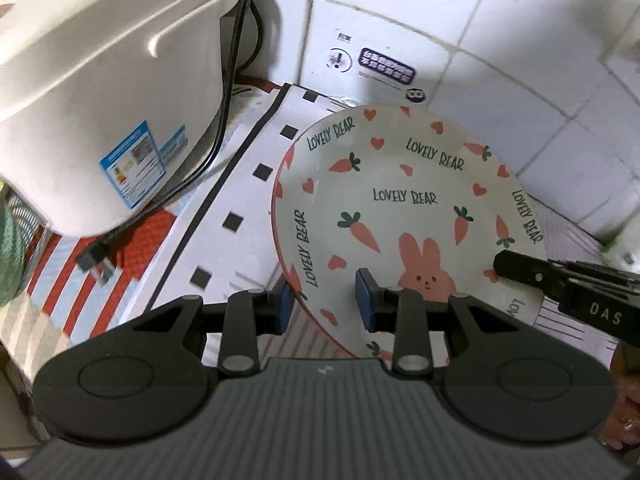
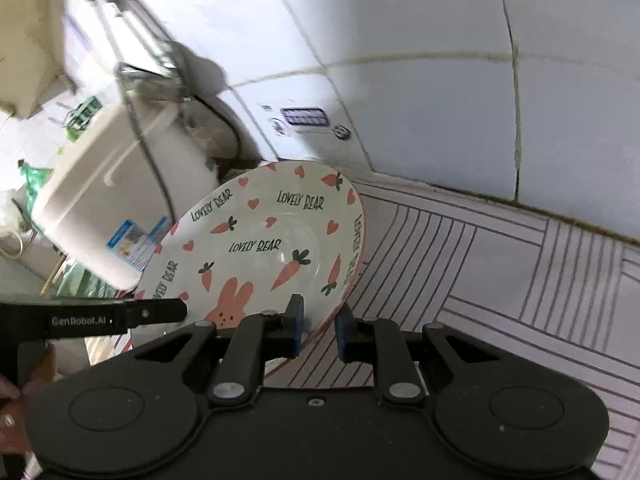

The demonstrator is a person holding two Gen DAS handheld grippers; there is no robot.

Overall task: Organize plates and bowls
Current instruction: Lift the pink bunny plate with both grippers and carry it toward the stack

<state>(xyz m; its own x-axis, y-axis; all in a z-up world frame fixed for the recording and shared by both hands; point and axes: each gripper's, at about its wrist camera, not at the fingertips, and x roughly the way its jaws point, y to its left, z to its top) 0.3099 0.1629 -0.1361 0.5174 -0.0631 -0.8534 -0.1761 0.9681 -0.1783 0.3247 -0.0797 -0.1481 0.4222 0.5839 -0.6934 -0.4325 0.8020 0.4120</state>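
A cream plate [image 1: 400,196] printed with carrots, hearts, a pink rabbit and "LOVELY BEAR" is held between both grippers, tilted above the patterned mat. My left gripper [image 1: 325,304] is shut on its near-left rim, one blue pad under the edge and one on the inside. In the right wrist view, my right gripper [image 2: 320,330] is shut on the near-right rim of the plate [image 2: 272,240]. The right gripper's black finger [image 1: 520,270] reaches in over the plate's right edge. The left gripper's finger [image 2: 160,312] shows at the plate's left side.
A white rice cooker [image 1: 100,80] stands close to the left of the plate, with its black cable [image 1: 228,80] and plug [image 1: 96,260] trailing over a red striped cloth [image 1: 80,280]. The white tiled wall [image 1: 520,60] is just behind. A lined mat [image 2: 500,280] spreads to the right.
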